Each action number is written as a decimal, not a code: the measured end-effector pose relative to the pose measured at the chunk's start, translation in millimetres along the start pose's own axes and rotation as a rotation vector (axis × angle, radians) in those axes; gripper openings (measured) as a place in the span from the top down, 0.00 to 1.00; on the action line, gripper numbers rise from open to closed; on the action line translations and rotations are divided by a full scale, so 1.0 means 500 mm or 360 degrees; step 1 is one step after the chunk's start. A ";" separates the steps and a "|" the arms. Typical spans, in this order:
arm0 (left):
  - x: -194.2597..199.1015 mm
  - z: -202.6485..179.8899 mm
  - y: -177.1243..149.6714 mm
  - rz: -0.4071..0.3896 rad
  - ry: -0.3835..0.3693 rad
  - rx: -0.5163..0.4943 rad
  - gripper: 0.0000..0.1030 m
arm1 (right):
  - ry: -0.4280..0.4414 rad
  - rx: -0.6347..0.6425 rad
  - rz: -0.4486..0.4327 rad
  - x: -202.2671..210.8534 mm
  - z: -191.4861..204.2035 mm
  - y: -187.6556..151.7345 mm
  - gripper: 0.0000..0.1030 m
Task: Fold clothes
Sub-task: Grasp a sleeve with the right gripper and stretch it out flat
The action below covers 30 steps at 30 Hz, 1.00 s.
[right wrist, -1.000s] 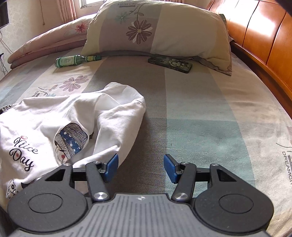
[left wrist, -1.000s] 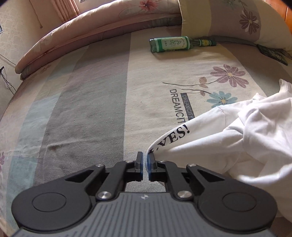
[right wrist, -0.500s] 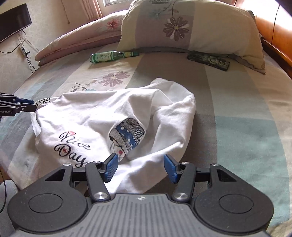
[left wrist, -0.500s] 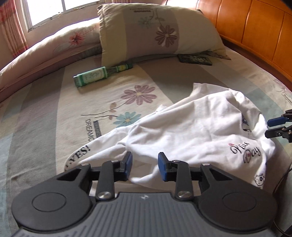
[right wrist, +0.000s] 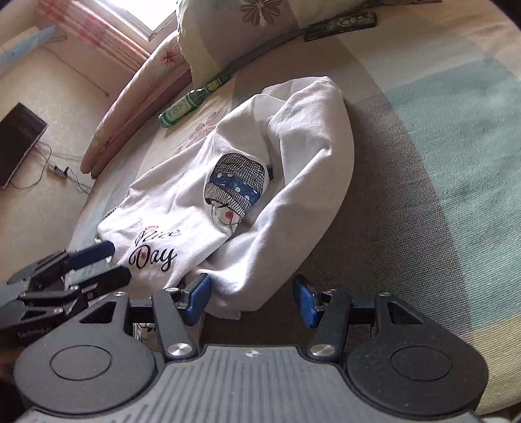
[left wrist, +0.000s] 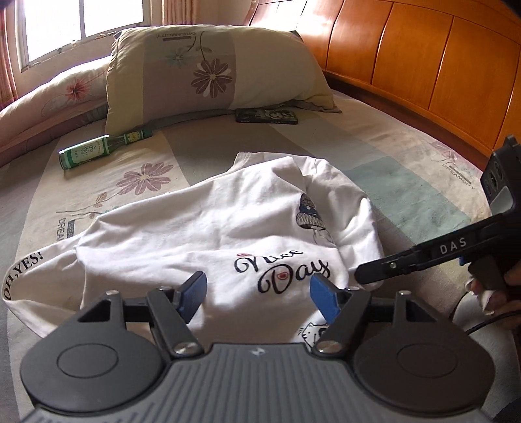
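While the white shirt (left wrist: 208,234) lies crumpled on the bed (left wrist: 407,195), you have both tools low over its near hem. Your left gripper (left wrist: 259,291) has its jaws apart and opening, blue pads either side of the "Nice Day" print, the cloth beneath them and not pinched. In the left wrist view the print sits at 12 o'clock from the jaws, the drawn figure in a knit hat at 1 o'clock, and a strip lettered "OH, YES!" runs off to 9 o'clock.

Your right gripper (right wrist: 250,301) has its jaws apart as well. A rolled fold of the shirt's edge lies between the pads, close to the left pad; you cannot tell whether it touches, and it is not clamped. In the left wrist view that tool comes in from 3 o'clock, its dark finger tip just over the shirt's right edge, your right hand (left wrist: 498,293) around the grip.

Beyond the shirt, at 11 o'clock in the left view:
- green bottle (left wrist: 97,151) lying on its side, apart from the shirt
- flowered pillow (left wrist: 215,68) against the wooden headboard (left wrist: 423,55)
- dark flat case (left wrist: 267,116) at the pillow's foot, 12 o'clock

A window (left wrist: 75,22) is behind the pillow.
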<state>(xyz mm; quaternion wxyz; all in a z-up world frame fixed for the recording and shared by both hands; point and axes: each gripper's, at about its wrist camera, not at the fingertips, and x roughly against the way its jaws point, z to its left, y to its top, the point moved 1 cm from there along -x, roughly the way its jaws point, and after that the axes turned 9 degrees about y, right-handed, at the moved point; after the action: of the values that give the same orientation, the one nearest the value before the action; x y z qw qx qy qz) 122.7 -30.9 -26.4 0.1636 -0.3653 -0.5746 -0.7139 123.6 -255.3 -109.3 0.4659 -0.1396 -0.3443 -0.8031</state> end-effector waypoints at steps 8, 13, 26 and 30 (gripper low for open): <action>-0.011 -0.021 -0.020 0.0099 -0.0018 0.0087 0.27 | -0.0206 0.0127 -0.0167 0.049 -0.004 0.026 0.93; -0.009 -0.022 -0.012 0.0089 -0.0003 0.0106 0.25 | -0.0491 0.0291 -0.0222 0.101 -0.026 0.071 0.93; -0.013 -0.024 0.012 0.0069 0.0017 0.0059 0.25 | -0.1038 0.0459 -0.0148 0.142 -0.152 0.241 0.93; -0.012 -0.014 0.019 0.0061 0.0024 0.0058 0.25 | -0.1150 0.0452 -0.0141 0.142 -0.188 0.286 0.93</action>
<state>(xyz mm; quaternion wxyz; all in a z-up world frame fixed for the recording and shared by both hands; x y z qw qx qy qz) 130.9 -41.2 -24.6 0.1884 -0.3678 -0.5790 -0.7029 215.8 -412.8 -78.2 0.2944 -0.3324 -0.5997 -0.6658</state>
